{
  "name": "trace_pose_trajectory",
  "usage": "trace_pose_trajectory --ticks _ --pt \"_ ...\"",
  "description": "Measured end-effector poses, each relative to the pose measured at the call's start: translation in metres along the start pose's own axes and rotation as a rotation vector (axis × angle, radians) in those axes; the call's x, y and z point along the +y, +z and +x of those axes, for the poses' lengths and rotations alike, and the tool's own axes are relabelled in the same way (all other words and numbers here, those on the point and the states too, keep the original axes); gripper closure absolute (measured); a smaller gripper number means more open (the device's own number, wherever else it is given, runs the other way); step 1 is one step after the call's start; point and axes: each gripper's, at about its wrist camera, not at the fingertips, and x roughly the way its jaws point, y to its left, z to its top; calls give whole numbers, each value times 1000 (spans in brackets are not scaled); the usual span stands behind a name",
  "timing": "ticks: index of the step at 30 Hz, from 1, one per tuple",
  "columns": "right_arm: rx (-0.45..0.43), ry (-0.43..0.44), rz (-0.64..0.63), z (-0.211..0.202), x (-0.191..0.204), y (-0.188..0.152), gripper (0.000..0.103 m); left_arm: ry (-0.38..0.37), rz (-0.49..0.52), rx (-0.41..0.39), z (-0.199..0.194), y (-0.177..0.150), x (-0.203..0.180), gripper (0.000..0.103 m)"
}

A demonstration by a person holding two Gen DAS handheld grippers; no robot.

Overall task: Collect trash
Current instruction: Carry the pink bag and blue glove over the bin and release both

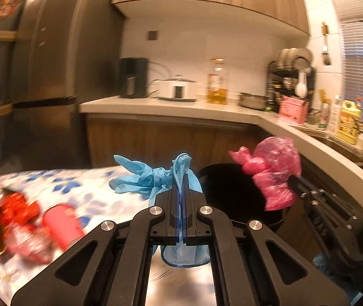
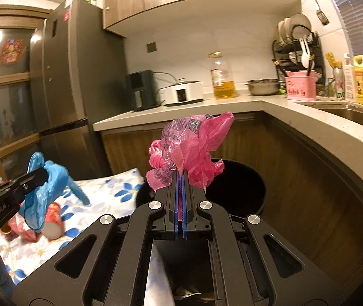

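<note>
My left gripper (image 1: 181, 178) is shut on a blue disposable glove (image 1: 140, 181), held in the air over the table's far end; it also shows in the right wrist view (image 2: 46, 186). My right gripper (image 2: 180, 176) is shut on a crumpled pink plastic bag (image 2: 191, 148), held just above the near rim of a black trash bin (image 2: 242, 186). In the left wrist view the pink bag (image 1: 275, 168) hangs over the bin (image 1: 227, 186). A red paper cup (image 1: 61, 224) and red wrappers (image 1: 8, 211) lie on the flowered tablecloth (image 1: 84, 186).
A kitchen counter (image 2: 258, 104) wraps behind and to the right of the bin, with an oil bottle (image 2: 223, 76), a cooker, a metal bowl, a dish rack and a sink (image 2: 354, 114). A tall fridge (image 2: 61, 81) stands at the left.
</note>
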Motion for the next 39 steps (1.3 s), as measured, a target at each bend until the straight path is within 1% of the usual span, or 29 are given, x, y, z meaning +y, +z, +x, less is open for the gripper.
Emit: trace_pose_trajectory --ticks 5,10,18,28,29,31,33,34,36,38,39 --pt "3 -19 14 10 -19 4 101 -78 50 -8 29 5 -24 102" --pt "23 -39 17 23 -32 3 101 -126 46 33 58 2 -35 102" --pt "57 -55 14 42 -45 -2 101 -142 65 68 84 0 -48 102" --pt "87 -61 13 57 -50 -5 99 -115 81 113 106 -2 -57 102" --pt "91 -62 16 59 -51 -5 98 -112 81 117 107 -3 -57 99" --pt "103 -63 21 62 -53 -7 96 -99 84 121 109 -4 -55 87" --pt "108 -67 24 64 -54 -9 93 -96 83 121 109 -5 -55 68" --pt "110 -70 26 64 -53 -10 91 -94 82 117 108 -5 -55 64" --pt "111 -74 31 64 -55 -11 86 -87 85 110 107 -6 -56 50" --pt "109 -79 34 63 -56 -11 77 -79 84 101 106 -6 -55 44" --pt "106 -83 36 62 -57 -11 74 -85 83 104 106 -6 -55 44"
